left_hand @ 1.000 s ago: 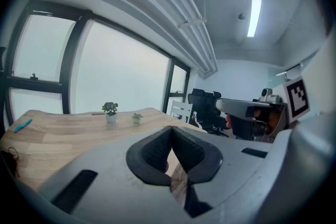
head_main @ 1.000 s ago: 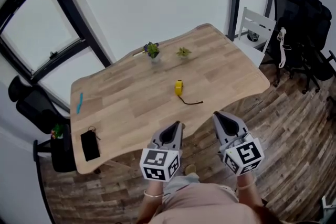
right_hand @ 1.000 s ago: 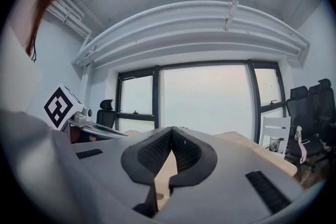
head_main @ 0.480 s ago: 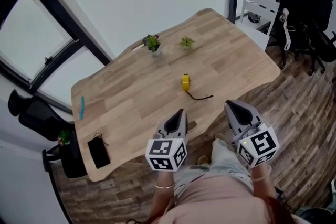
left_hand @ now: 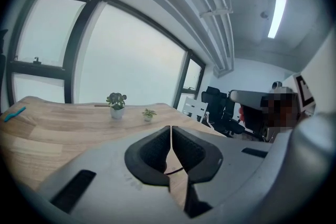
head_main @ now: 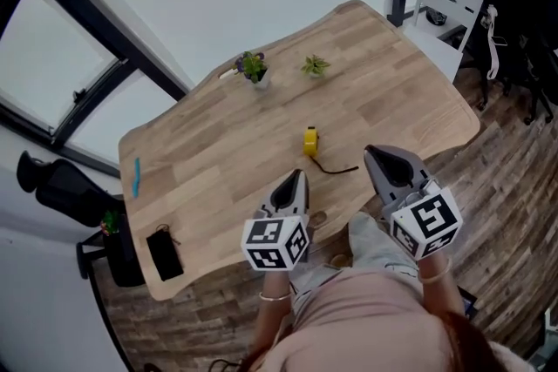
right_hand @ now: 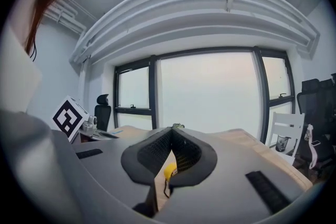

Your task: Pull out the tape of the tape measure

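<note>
A small yellow tape measure (head_main: 310, 140) lies on the wooden table (head_main: 218, 152), with a dark strap (head_main: 336, 167) trailing off to its right. In the right gripper view the yellow tape measure (right_hand: 169, 170) shows through the gap under the jaws. My left gripper (head_main: 299, 176) is shut and empty, hanging over the table's near edge, below and left of the tape measure. My right gripper (head_main: 370, 152) is shut and empty too, just right of the strap's end. The strap (left_hand: 173, 170) shows between the left jaws' bases.
Two small potted plants (head_main: 253, 67) (head_main: 315, 65) stand at the table's far side. A black phone-like object (head_main: 163, 253) and a blue pen (head_main: 135, 176) lie at the left end. A white chair (head_main: 446, 6) and black office chairs (head_main: 523, 22) stand at the right.
Both grippers have moved forward toward the table and now reach its near edge, close to the tape measure. Both stay shut.
</note>
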